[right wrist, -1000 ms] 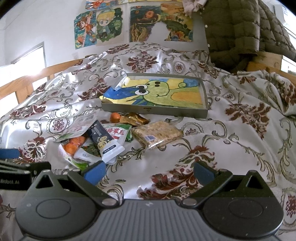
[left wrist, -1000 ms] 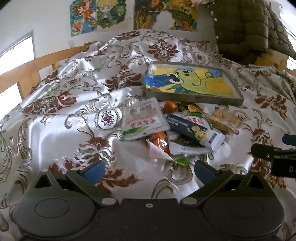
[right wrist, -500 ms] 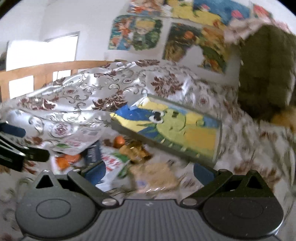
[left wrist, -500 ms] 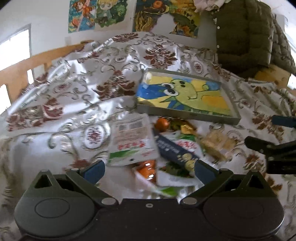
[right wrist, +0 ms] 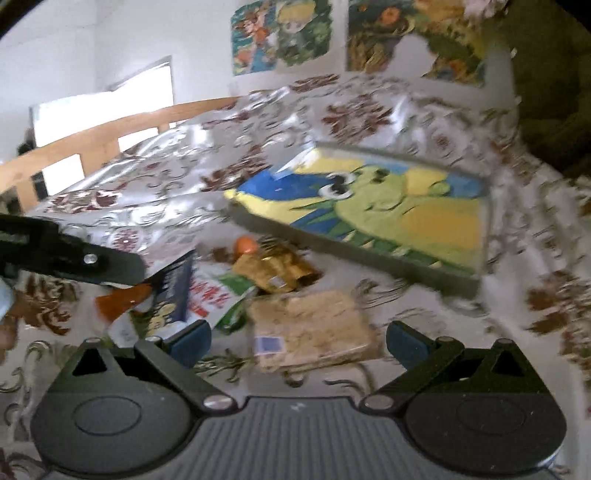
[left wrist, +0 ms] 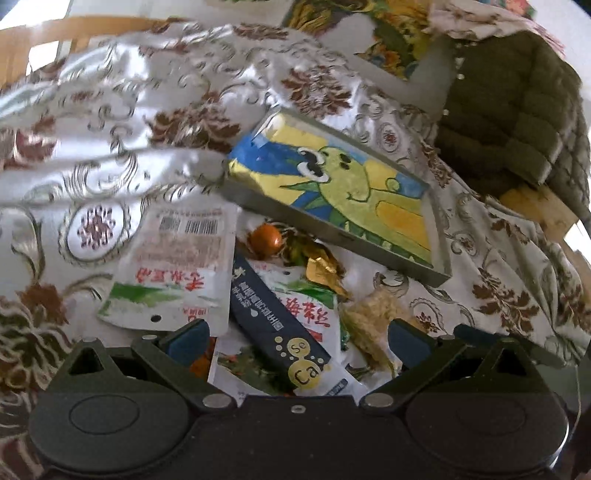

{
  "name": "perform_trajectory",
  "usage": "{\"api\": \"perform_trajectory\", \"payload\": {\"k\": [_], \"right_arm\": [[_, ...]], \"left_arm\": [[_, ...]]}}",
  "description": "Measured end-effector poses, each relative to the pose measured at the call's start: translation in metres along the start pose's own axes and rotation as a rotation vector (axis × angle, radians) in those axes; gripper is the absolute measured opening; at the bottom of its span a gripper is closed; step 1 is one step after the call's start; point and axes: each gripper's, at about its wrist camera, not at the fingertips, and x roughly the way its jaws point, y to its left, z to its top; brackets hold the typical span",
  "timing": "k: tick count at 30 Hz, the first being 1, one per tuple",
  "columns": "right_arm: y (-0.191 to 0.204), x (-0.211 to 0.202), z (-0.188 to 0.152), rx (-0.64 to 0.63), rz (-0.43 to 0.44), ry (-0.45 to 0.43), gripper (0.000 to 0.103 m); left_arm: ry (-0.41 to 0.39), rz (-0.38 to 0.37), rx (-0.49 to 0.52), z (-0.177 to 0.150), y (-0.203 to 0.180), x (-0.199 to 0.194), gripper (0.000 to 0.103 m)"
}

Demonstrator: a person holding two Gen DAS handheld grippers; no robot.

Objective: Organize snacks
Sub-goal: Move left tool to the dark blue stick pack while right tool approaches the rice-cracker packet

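A heap of snacks lies on the patterned cloth before a grey tray [left wrist: 439,273] lined with a green dinosaur drawing. In the left wrist view my left gripper [left wrist: 295,338] is open right over the heap, with a dark blue box [left wrist: 273,325] between its blue pads. A white packet [left wrist: 177,266], an orange ball [left wrist: 265,238] and a gold wrapper [left wrist: 325,271] lie beyond. In the right wrist view my right gripper [right wrist: 297,339] is open just above a clear pack of crackers [right wrist: 317,332]. The tray [right wrist: 369,258] lies behind it. One dark finger of the left gripper [right wrist: 92,260] reaches in from the left.
A shiny white cloth with brown flowers [left wrist: 110,129] covers the whole surface in folds. A wooden rail [right wrist: 110,133] runs along the far left. An olive quilted jacket [left wrist: 517,103] hangs at the back right. Cartoon posters [right wrist: 280,33] hang on the wall.
Both grippers have moved forward and down toward the snack heap. The dark blue box now lies between the left pads and the cracker pack between the right ones. Both stay open.
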Motion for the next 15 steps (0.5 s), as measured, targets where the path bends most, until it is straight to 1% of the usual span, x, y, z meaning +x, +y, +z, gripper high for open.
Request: {"api": "perform_trajectory", "payload": {"k": [4, 6, 8, 9, 11, 13, 15], "right_arm": [[-0.009, 0.013, -0.001, 0.065, 0.023, 0.045, 0.103], [-0.018, 0.017, -0.003, 0.125, 0.036, 0.069, 0.103], [-0.028, 0.022, -0.006, 0.195, 0.060, 0.093, 0.103], [-0.032, 0.024, -0.008, 0.226, 0.073, 0.108, 0.103], [-0.036, 0.033, -0.009, 0.245, 0.086, 0.136, 0.103], [-0.038, 0.039, -0.009, 0.258, 0.096, 0.135, 0.103], [-0.042, 0.043, -0.008, 0.298, 0.130, 0.119, 0.103]], "left_arm": [[0.029, -0.007, -0.056, -0.003, 0.006, 0.013, 0.102], [0.043, -0.016, -0.074, -0.004, 0.007, 0.020, 0.102], [0.060, -0.009, -0.091, -0.006, 0.008, 0.026, 0.102], [0.052, -0.009, -0.100, -0.005, 0.008, 0.029, 0.102], [0.040, -0.002, -0.112, -0.003, 0.009, 0.031, 0.102], [0.036, 0.003, -0.144, 0.001, 0.011, 0.035, 0.099], [0.038, 0.013, -0.175, 0.005, 0.013, 0.039, 0.092]]}}
